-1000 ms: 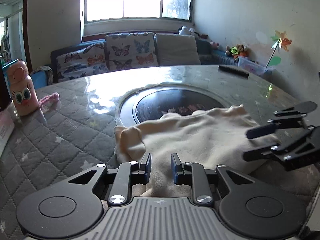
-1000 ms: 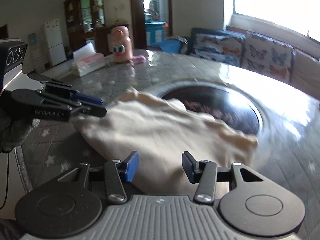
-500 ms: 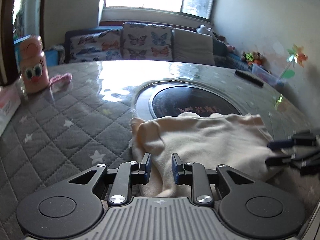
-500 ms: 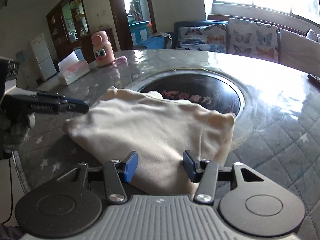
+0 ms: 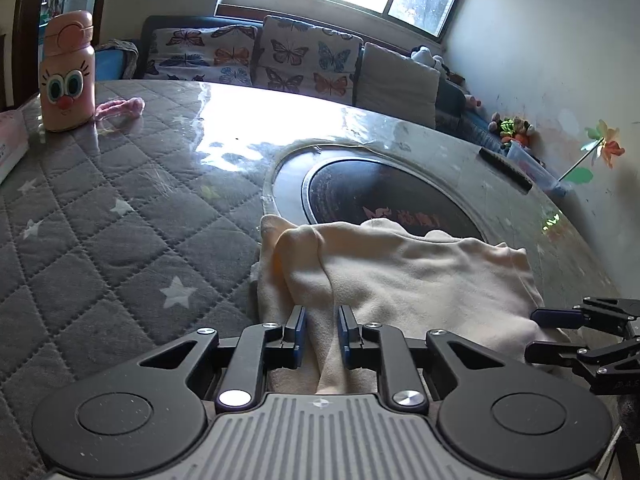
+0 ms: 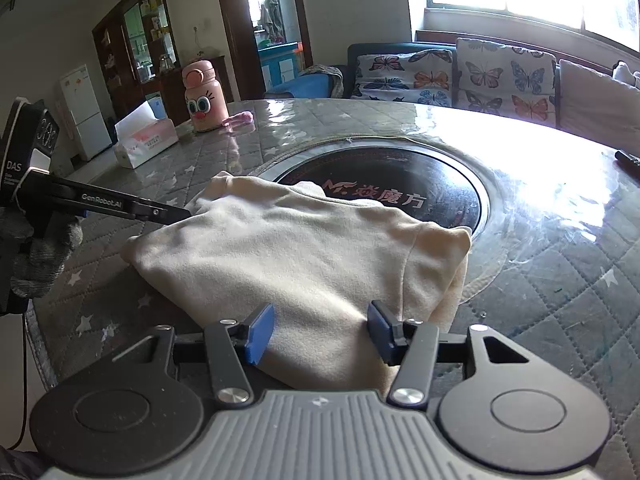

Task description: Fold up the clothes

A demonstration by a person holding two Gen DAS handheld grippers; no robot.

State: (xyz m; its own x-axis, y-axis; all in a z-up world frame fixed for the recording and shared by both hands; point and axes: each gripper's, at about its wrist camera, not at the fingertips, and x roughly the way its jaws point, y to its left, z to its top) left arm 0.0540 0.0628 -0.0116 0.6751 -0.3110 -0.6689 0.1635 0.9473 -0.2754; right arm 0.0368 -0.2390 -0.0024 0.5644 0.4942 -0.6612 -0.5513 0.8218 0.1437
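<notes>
A cream garment (image 5: 404, 276) lies folded on the round quilted table, partly over the dark centre disc (image 5: 384, 196). My left gripper (image 5: 321, 330) is narrowly open at the garment's near left edge, with a fold of cloth running between its fingers; its grip is not pinched. My right gripper (image 6: 320, 334) is open wide over the garment's (image 6: 304, 256) near edge, holding nothing. In the right wrist view the left gripper (image 6: 176, 214) shows side-on at the garment's left corner. In the left wrist view the right gripper (image 5: 538, 330) sits open at the garment's right corner.
A pink cartoon bottle (image 5: 66, 76) and a pink cloth scrap (image 5: 120, 106) stand at the table's far left. A tissue box (image 6: 146, 140) is beside them. A black remote (image 5: 506, 168) lies at the far right. A butterfly-print sofa (image 5: 280, 60) is behind the table.
Both grippers have come down lower onto the garment's near corners, and the garment has settled flatter on the table. The right gripper's jaws have opened a little wider.
</notes>
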